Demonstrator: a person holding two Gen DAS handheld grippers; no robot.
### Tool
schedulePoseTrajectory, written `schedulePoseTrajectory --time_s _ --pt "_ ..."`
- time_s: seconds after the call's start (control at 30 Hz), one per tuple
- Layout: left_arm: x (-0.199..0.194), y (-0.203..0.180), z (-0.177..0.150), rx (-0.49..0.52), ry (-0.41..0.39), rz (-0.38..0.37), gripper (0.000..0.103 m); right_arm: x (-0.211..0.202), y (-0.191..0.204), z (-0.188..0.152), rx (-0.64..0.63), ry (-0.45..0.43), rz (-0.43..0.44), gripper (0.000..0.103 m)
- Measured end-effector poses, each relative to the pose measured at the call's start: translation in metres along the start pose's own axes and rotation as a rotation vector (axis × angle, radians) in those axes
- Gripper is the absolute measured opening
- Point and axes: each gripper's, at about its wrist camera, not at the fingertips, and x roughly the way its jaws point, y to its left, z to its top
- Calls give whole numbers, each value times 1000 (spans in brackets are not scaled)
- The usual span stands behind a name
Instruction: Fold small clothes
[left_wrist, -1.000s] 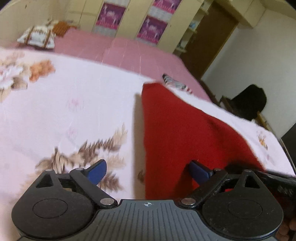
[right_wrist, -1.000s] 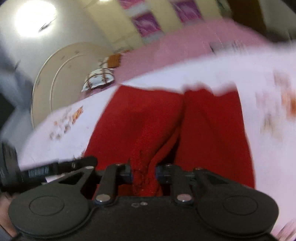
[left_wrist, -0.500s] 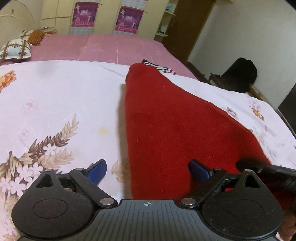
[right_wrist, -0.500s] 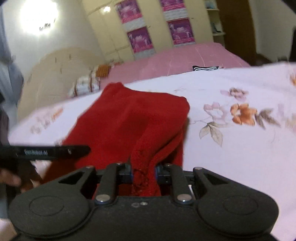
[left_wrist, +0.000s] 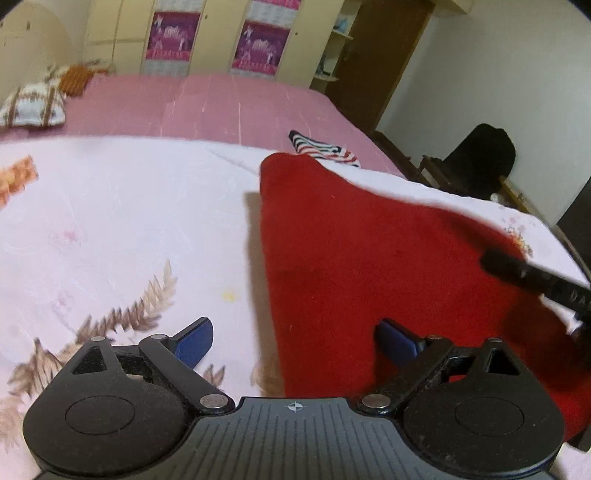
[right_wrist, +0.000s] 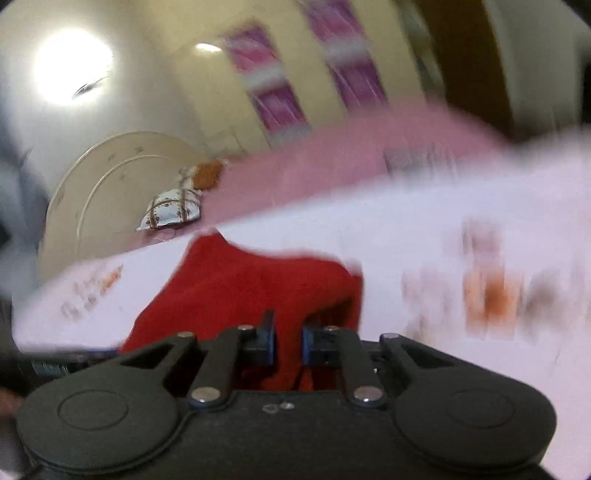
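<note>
A red fleece garment (left_wrist: 354, 251) lies folded on the white floral sheet (left_wrist: 110, 206). My left gripper (left_wrist: 293, 341) is open and empty, hovering over the garment's near left edge, its right finger above the red cloth. In the blurred right wrist view, my right gripper (right_wrist: 287, 341) is slightly parted, with the red garment (right_wrist: 240, 288) just ahead of and between its fingers; the cloth no longer looks pinched. The right gripper's black body (left_wrist: 535, 280) shows at the right edge of the left wrist view.
A striped garment (left_wrist: 325, 147) lies beyond the red one on the pink bedcover (left_wrist: 207, 103). A patterned pillow (left_wrist: 33, 107) sits at the far left. A dark chair (left_wrist: 476, 162) stands beside the bed on the right. Wardrobes (left_wrist: 221, 37) line the far wall.
My right gripper has opened a little and let go of the red cloth, and it is swinging fast. My left gripper stayed open and shifted slightly over the garment.
</note>
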Motion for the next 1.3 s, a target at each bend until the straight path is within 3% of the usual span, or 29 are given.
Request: schedulePoseTrajectory --time_s 0.03,0.1,0.2,0.3,0.33,0.43,0.5,0.57,0.63,0.8,0.87,1.0,1.1,1.2,1.3 --pt "5 -1 0 6 11 9 96 4 -2 0 8 5 -2 13" --pt "9 1 -1 -18 27 -5 96 30 -16 -11 42 120 -69 13" --pt "8 -4 -2 28 15 17 98 28 -29 -16 130 126 -37 15" --pt "-11 -11 0 69 -29 35 98 7 -21 -2 122 112 -75 37" --pt "-20 -15 -1 93 -52 29 98 -8 -14 1 96 74 -85 37" --pt "-33 -28 -7 135 -66 -18 98 -39 13 0 -4 54 -49 25" --pt "-30 -40 -14 191 -50 -12 98 -47 30 -10 -87 65 -24 24" --pt "-23 -46 -19 220 -35 25 98 -42 46 -23 -180 112 -32 25" --pt "-23 -38 -21 172 -28 -5 98 -27 45 -39 -245 193 -92 19" --pt "-32 -15 -26 127 -35 -37 98 -42 22 -47 -170 190 -82 16" --pt "-45 -13 -27 116 -46 -28 98 -50 25 -47 -179 186 -111 19" --pt "-74 -17 -38 113 -102 -72 98 -87 39 -44 -170 95 -67 23" --pt "-68 -26 -54 171 -55 -49 98 -85 52 -56 -212 125 -11 21" --pt "-56 -22 -75 203 1 -7 98 -66 54 -83 -304 236 -77 16" --pt "-61 -7 -81 151 -12 -39 98 -67 47 -96 -285 190 -64 16"
